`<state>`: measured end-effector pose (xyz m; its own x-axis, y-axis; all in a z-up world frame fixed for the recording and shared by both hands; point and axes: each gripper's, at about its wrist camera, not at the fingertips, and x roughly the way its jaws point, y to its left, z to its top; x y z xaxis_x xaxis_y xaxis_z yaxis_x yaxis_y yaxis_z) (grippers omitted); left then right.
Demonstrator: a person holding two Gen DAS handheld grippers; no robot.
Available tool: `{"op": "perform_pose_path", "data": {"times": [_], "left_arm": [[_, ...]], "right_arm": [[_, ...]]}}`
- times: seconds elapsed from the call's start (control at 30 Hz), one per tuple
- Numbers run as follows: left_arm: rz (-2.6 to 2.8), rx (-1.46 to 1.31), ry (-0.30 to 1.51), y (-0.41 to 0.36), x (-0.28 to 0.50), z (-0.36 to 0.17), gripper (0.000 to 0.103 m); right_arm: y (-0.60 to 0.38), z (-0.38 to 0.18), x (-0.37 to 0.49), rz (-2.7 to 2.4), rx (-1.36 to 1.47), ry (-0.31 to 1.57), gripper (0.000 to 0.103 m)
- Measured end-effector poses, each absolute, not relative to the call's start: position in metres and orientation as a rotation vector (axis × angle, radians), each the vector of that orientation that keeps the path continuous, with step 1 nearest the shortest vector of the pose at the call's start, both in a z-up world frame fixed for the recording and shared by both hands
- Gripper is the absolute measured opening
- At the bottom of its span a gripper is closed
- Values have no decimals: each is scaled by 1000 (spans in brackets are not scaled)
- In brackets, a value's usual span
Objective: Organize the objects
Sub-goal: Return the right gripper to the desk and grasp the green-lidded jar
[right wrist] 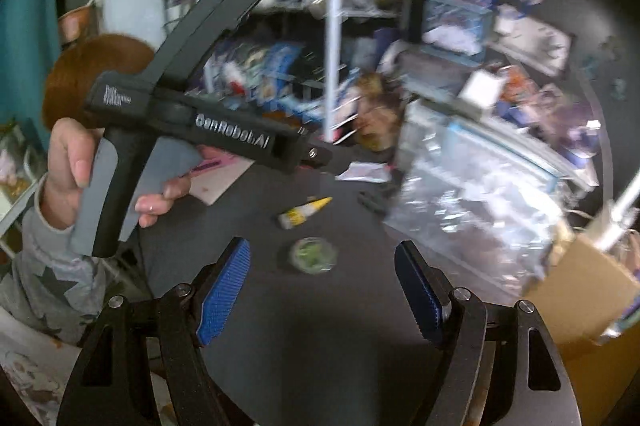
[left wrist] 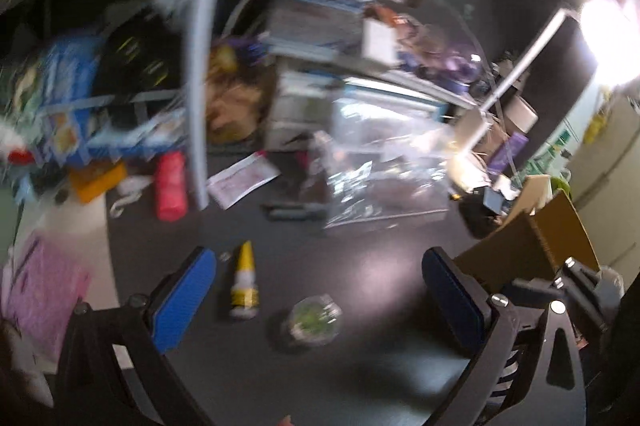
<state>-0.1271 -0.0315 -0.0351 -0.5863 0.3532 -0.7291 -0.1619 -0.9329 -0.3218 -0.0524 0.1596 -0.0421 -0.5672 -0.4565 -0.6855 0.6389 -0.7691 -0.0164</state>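
On the dark grey tabletop (left wrist: 380, 266), going left to right in your left wrist view: a pink patterned sheet (left wrist: 40, 290) lies at the far left edge, then a red cylindrical tube (left wrist: 172, 186) on its side, with a white flat packet (left wrist: 242, 178) just beside it. Nearer you, the small glue bottle with a yellow pointed cap (left wrist: 244, 282) lies just beside the left blue pad. The small round clear container with green contents (left wrist: 314, 320) sits between the fingers of your left gripper (left wrist: 320, 294), which are spread wide and hold nothing. Crinkled clear plastic bags (left wrist: 380, 166) lie behind it, and a brown cardboard box (left wrist: 532, 238) stands at the right.

Your right gripper (right wrist: 322, 284) is also spread wide and empty, the container (right wrist: 314, 255) lying just ahead of it.
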Motion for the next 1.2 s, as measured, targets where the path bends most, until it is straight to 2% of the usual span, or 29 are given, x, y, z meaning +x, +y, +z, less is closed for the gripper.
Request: {"op": "perform_pose_path", "data": {"times": [0.13, 0.37, 0.47, 0.57, 0.77, 1.2], "left_arm": [[2602, -1274, -353, -58, -121, -51, 103], [2631, -1268, -302, -79, -113, -67, 103], [2604, -1276, -277, -81, -113, -74, 103], [2554, -1295, -277, -81, -114, -83, 103], [2512, -1326, -233, -76, -116, -93, 103], [2269, -1293, -185, -40, -99, -95, 102]], "right_arm": [[132, -77, -62, -2249, 975, 356, 72], [115, -150, -95, -2206, 1136, 337, 72], [117, -164, -108, -2219, 1160, 324, 72], [116, -172, -116, -2224, 1157, 343, 71], [111, -173, -122, -2250, 1108, 404, 42], [117, -155, -103, -2252, 1034, 389, 40]]}}
